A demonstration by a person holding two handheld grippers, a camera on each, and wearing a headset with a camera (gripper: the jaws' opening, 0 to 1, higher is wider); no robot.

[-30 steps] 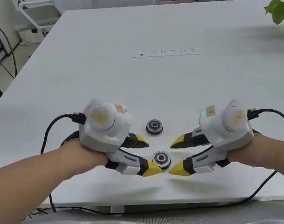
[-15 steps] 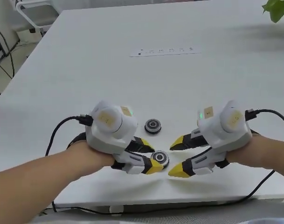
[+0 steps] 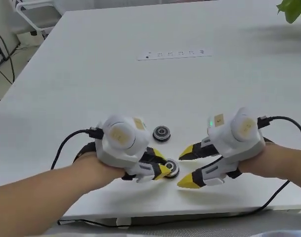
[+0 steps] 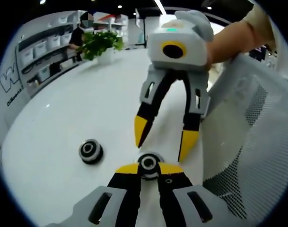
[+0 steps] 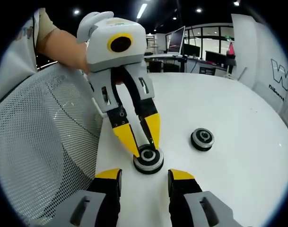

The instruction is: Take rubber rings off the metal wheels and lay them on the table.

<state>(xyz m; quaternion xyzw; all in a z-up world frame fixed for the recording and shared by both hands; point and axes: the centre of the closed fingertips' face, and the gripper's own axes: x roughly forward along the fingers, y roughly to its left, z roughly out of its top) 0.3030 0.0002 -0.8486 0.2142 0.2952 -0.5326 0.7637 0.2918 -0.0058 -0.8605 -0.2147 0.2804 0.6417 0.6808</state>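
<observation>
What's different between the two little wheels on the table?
The near wheel sits gripped between the left gripper's yellow tips; the far wheel lies free, touched by nothing. The near wheel faces the open right gripper; the far wheel lies further in on the table. Both lie flat, look alike and wear dark outer rings.

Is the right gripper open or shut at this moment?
Open. The jaws of the right gripper stand apart, with bare table between, short of the near wheel.

My left claw, clamped on the black-ringed metal wheel, blocks my open right claw; beyond both, a second ringed wheel, then bare white tabletop.
</observation>
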